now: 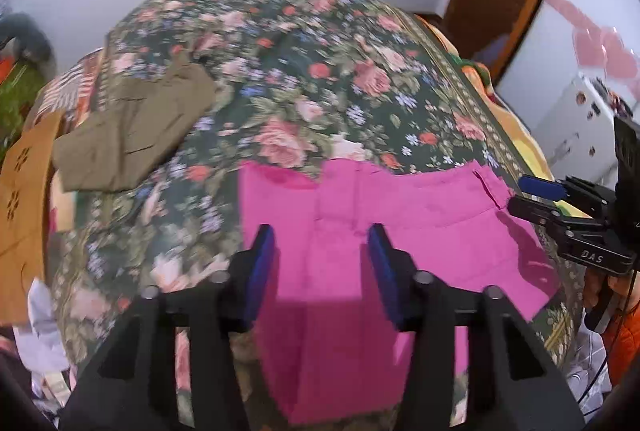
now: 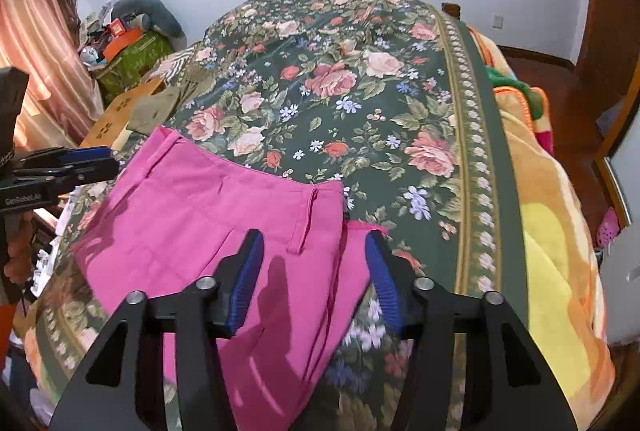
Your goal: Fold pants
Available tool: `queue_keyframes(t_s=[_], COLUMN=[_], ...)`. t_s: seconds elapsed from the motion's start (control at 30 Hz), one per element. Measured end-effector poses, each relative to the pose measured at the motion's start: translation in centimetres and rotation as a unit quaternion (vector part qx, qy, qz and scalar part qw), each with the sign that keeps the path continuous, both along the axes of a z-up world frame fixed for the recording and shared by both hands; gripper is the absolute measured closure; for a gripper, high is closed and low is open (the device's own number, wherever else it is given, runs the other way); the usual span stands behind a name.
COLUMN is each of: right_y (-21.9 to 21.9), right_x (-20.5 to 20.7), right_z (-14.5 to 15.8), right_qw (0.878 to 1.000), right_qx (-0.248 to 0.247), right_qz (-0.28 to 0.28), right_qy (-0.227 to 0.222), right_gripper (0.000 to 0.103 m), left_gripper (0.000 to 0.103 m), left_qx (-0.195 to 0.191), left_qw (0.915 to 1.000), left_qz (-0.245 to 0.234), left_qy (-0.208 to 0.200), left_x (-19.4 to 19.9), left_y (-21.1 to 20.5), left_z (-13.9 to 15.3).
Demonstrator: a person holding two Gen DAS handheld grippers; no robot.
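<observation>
Pink pants (image 1: 400, 223) lie flat on the floral bedspread (image 1: 304, 79), waistband toward the far side, legs hanging toward me. My left gripper (image 1: 322, 243) is open and empty, hovering above the middle of the pants. My right gripper (image 2: 314, 251) is open and empty above the pants' right waistband corner (image 2: 316, 207), where a belt loop shows. The right gripper also shows at the right edge of the left wrist view (image 1: 536, 197); the left gripper shows at the left edge of the right wrist view (image 2: 86, 161).
Folded olive-brown pants (image 1: 132, 135) lie on the bed's left side. A brown cardboard box (image 1: 24, 215) stands left of the bed. An orange-yellow blanket (image 2: 552, 251) hangs along the bed's right edge. Clutter and a green box (image 2: 132, 59) sit by the curtain.
</observation>
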State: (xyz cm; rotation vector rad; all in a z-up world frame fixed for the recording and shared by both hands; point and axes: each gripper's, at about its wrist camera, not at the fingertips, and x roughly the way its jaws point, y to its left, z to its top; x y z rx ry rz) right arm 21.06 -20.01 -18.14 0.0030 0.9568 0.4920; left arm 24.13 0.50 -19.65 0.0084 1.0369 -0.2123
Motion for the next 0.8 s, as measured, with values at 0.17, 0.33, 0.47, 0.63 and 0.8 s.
queue_keyframes(t_s=[0.17, 0.33, 0.47, 0.63, 0.8], right_y=[0.8, 0.4, 0.4, 0.6, -0.1], right_x=[1.3, 1.3, 1.3, 0.9, -0.4], right_z=[-2.0, -2.2, -2.2, -1.1, 0.6], right_qw=[1.0, 1.0, 1.0, 1.0, 1.0], right_qx=[-0.004, -0.002, -0.003, -0.013, -0.008], right_qz=[0.011, 0.014, 0.012, 0.002, -0.008], right_qy=[0.02, 0.014, 0.015, 0.021, 0.015], right_gripper=[0.075, 0.078, 0.078, 0.078, 0.062], left_gripper=[0.071, 0.07, 0.07, 0.07, 0.053], left_qx=[0.011, 0.019, 0.015, 0.013, 0.004], left_qw=[0.9996, 0.9997, 0.9997, 0.9998, 1.0], left_qz=[-0.008, -0.006, 0.0, -0.001, 0.007], left_qy=[0.024, 0.015, 0.019, 0.011, -0.004], left_x=[2.2, 2.4, 2.5, 1.5, 0.1], left_y=[-1.5, -1.3, -1.2, -1.2, 0.3], left_z=[-2.7, -3.8, -3.8, -2.0, 0.2])
